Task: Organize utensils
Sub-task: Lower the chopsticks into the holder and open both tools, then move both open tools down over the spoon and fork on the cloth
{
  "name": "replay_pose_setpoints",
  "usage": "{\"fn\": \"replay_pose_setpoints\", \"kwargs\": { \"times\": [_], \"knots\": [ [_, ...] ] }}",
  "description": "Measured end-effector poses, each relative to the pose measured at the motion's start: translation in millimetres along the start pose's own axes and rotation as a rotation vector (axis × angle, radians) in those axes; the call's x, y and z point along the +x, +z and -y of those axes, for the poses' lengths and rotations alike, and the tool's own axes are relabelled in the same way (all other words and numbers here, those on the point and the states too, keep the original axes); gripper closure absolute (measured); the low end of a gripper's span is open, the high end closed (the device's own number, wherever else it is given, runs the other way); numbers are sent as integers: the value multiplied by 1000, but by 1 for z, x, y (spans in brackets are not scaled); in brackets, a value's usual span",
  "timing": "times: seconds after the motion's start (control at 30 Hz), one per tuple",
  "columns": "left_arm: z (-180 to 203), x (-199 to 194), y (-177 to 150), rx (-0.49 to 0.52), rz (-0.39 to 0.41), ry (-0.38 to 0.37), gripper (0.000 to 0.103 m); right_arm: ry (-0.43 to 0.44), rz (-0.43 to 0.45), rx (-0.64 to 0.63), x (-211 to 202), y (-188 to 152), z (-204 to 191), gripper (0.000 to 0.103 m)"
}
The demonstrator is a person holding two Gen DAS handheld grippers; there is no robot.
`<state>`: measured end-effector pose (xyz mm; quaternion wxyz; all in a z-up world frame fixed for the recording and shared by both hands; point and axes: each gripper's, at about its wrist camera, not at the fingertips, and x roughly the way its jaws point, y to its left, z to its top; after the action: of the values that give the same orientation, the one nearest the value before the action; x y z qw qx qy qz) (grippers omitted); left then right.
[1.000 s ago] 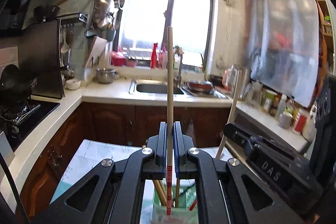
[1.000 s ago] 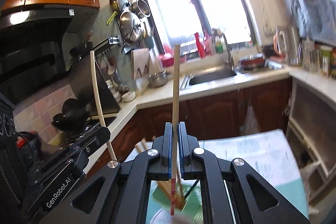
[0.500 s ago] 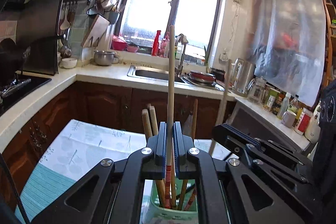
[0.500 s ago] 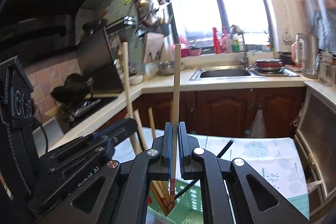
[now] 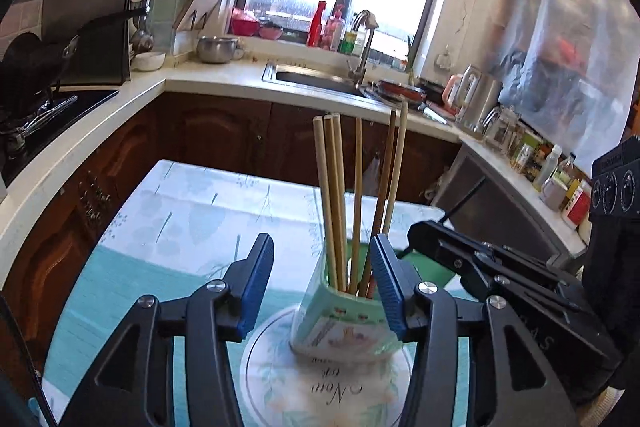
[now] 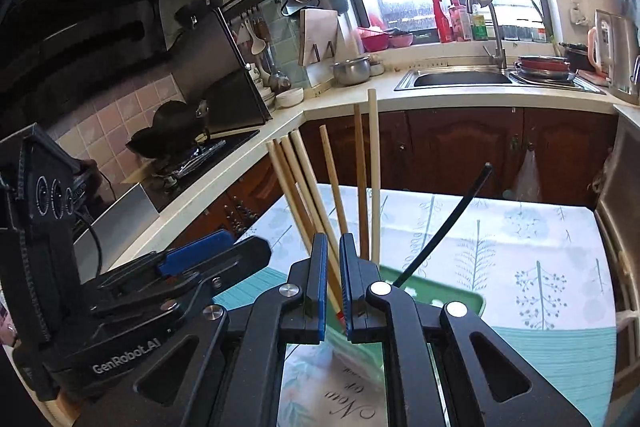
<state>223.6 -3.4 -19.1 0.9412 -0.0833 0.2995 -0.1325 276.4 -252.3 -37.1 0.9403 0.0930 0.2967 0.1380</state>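
We had the left gripper (image 5: 322, 283) with its fingers spread wide and holding nothing. Between and just beyond them stood the pale green holder (image 5: 344, 319) on a round printed mat (image 5: 280, 383) on the bench (image 5: 180, 211). The chopsticks (image 5: 334, 203) rose from the holder nearly upright, their long axes running up and away from the fingers, fanned slightly to the right.

The right gripper (image 6: 333, 283) had its fingers drawn narrow, with a slim gap between the blue pads. A chopstick showed in that gap, but we could not tell whether the pads pinched it or merely stood in front of it. From this side the chopsticks (image 6: 362, 183) stood just ahead of the fingers, the nearer ones leaning left, and a thin black stick (image 6: 448, 223) leaned off to the right over a green tray (image 6: 460, 301).

We judged the left fingers better placed for the next move, since the holder sat squarely between them, while the right ones sat close against the sticks themselves.

As for writing, the left gripper's body, seen from the right wrist, read "GenRobot.AI". The mat carried script that seemed to read "Nap of", upside down to us.
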Motion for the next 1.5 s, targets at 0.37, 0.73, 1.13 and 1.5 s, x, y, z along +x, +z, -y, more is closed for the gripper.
{"fn": "replay_pose_setpoints", "kwargs": {
  "times": [0.37,0.73,1.13,1.5],
  "knots": [
    [10,-26,-42,49,-218,11,40,-33,-132,71,-75,-53,-15,96],
    [22,-33,-97,60,-415,-76,40,-119,-303,234,-123,-140,4,96],
    [47,-14,-136,73,-628,-254,40,-186,-381,505,-164,-216,57,90],
    [75,24,-158,69,-794,-349,55,-163,-429,666,-189,-266,85,83]
  ]
}}
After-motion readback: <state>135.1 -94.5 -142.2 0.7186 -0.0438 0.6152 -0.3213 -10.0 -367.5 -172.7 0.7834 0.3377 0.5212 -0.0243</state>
